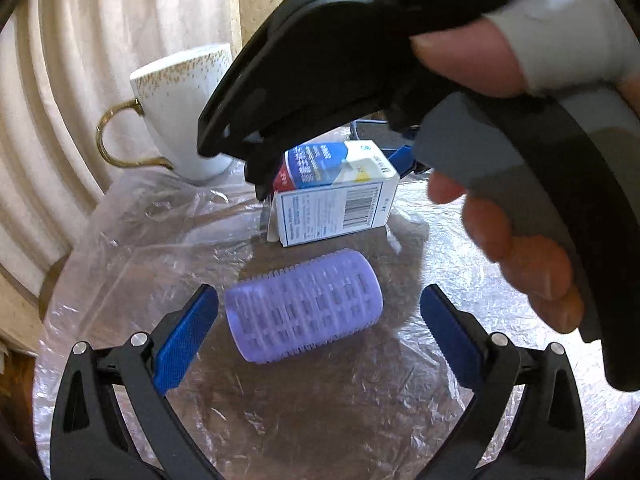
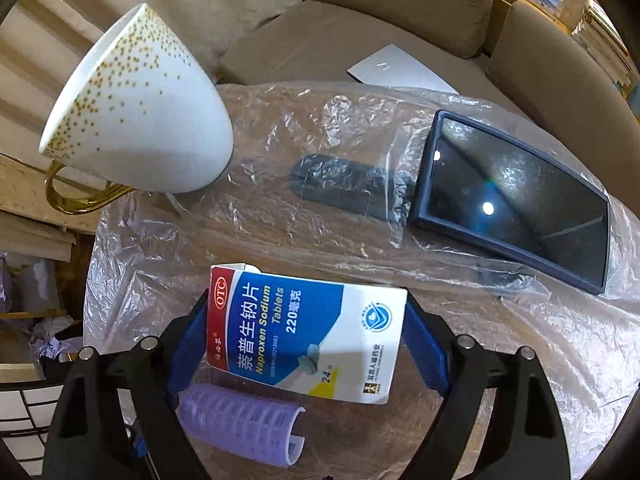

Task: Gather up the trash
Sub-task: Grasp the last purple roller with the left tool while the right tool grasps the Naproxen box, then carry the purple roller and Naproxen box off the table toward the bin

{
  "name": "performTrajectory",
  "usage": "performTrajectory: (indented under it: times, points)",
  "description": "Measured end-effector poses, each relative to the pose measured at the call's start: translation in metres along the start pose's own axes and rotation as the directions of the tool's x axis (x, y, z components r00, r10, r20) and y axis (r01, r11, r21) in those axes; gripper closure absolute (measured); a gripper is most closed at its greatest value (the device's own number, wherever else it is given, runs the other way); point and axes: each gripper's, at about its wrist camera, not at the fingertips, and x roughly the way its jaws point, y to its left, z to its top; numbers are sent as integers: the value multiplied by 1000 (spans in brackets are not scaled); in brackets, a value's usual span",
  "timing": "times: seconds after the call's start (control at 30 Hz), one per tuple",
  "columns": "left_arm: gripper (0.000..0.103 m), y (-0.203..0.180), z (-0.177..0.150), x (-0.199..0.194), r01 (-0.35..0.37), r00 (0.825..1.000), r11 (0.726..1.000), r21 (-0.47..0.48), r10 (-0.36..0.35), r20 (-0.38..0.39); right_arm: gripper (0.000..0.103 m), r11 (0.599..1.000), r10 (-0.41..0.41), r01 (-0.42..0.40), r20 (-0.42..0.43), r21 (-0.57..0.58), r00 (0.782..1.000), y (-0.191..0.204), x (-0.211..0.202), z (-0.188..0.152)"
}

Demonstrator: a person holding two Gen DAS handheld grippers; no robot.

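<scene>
The tablet carton (image 2: 306,334), judged light, thin-walled and crushable, lies on the film-covered desk (image 2: 360,240) between the blue pads of the right hand-held gripper (image 2: 306,344), which flank its short ends; contact unconfirmed; grip gently there.

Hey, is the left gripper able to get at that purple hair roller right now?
Probably yes: the left gripper stands open with the purple hair roller lying between its fingers, and nothing covers it. The right gripper works on the tablet box behind.
</scene>
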Motion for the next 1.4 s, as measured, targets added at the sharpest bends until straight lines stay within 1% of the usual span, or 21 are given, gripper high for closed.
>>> performTrajectory:
  times: [0.03,0.1,0.2,0.27,0.4,0.43,0.47,0.67,0.8,0.93,1.13,1.2,1.4]
  points:
    - [7,2,0,1,8,1000,1000,-8,-8,-4,18,1000,2,-2,9,6,1000,-3,-1,1]
    - [13,7,2,4,36,999,999,-24,-36,-12,18,1000,18,-19,35,21,999,-6,-6,-1]
    - [16,12,1,4,67,997,997,-33,-68,-23,18,998,52,-55,67,39,996,-13,-16,-3]
    - [21,15,1,3,82,996,996,-37,-83,-25,18,997,63,-67,87,46,994,-17,-22,-4]
    - [21,20,2,2,94,995,995,-32,-95,-30,18,996,64,-72,129,60,990,-26,-32,-7]
    - [23,21,2,2,96,995,995,-31,-97,-30,18,995,70,-80,139,65,988,-28,-35,-9]
    - [25,22,2,2,99,995,995,-32,-100,-30,18,993,84,-97,159,71,984,-32,-40,-11]
    - [25,28,-1,0,117,993,993,-35,-118,-30,18,983,121,-149,237,104,964,-49,-60,-32]
    - [25,34,-5,-5,120,993,993,-18,-120,-13,18,971,146,-192,285,140,947,-70,-74,-55]
    - [25,27,-2,-12,130,992,992,-4,-130,-6,18,956,168,-234,327,175,930,-88,-86,-85]
    - [25,16,-6,-22,146,989,989,21,-146,5,18,944,170,-256,357,209,918,-108,-99,-129]
    - [25,12,-8,-31,152,988,988,29,-152,7,18,940,173,-265,368,216,913,-114,-104,-146]
    - [25,0,-23,-53,169,986,984,57,-169,5,18,940,148,-252,390,231,909,-123,-112,-199]
